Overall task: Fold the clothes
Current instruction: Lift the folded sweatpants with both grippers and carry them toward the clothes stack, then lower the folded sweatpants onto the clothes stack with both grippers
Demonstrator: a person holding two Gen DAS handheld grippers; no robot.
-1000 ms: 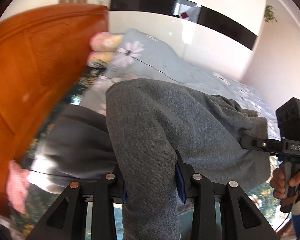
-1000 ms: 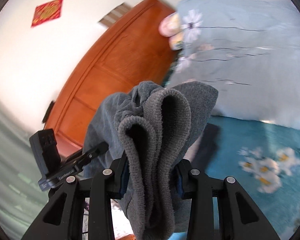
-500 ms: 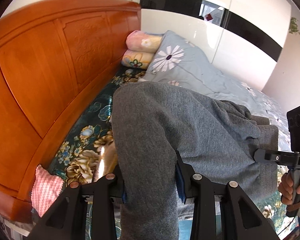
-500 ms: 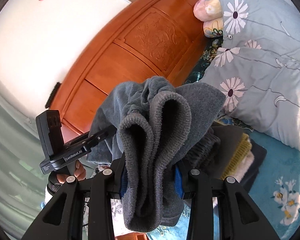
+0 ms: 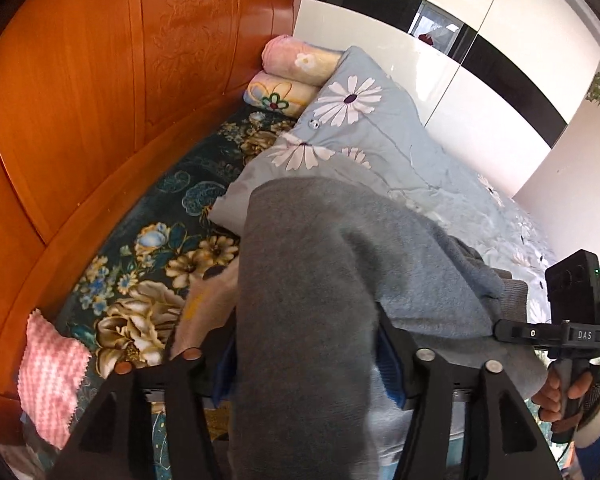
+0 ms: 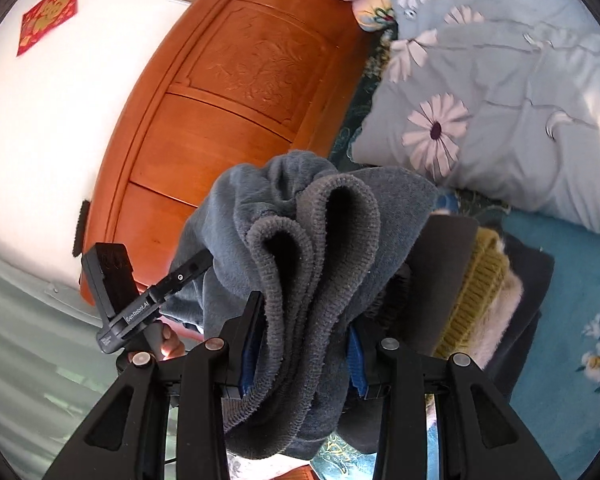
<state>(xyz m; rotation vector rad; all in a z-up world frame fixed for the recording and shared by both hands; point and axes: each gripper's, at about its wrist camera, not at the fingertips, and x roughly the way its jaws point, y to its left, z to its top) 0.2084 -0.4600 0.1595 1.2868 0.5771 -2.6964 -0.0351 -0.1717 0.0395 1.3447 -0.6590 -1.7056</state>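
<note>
A folded grey fleece garment (image 5: 340, 280) hangs in the air between both grippers, above the bed. My left gripper (image 5: 304, 364) is shut on one end of it. My right gripper (image 6: 304, 344) is shut on the other end, where the ribbed hem (image 6: 320, 220) bunches in folds. The right gripper also shows at the right edge of the left wrist view (image 5: 512, 330), and the left gripper shows at the left of the right wrist view (image 6: 192, 268). A stack of folded clothes (image 6: 480, 280), dark, mustard and pale pink, lies on the bed just under the garment.
An orange wooden headboard (image 5: 100, 100) stands at the left. A blue-grey daisy quilt (image 5: 380, 140) and rolled pink and yellow blankets (image 5: 292, 76) lie beyond. A pink knitted cloth (image 5: 52, 376) lies by the headboard. The dark floral bedsheet (image 5: 152, 260) shows beneath.
Both grippers have carried the grey garment toward the headboard end of the bed. The stack of folded clothes has come into view under it. Both grips are unchanged.
</note>
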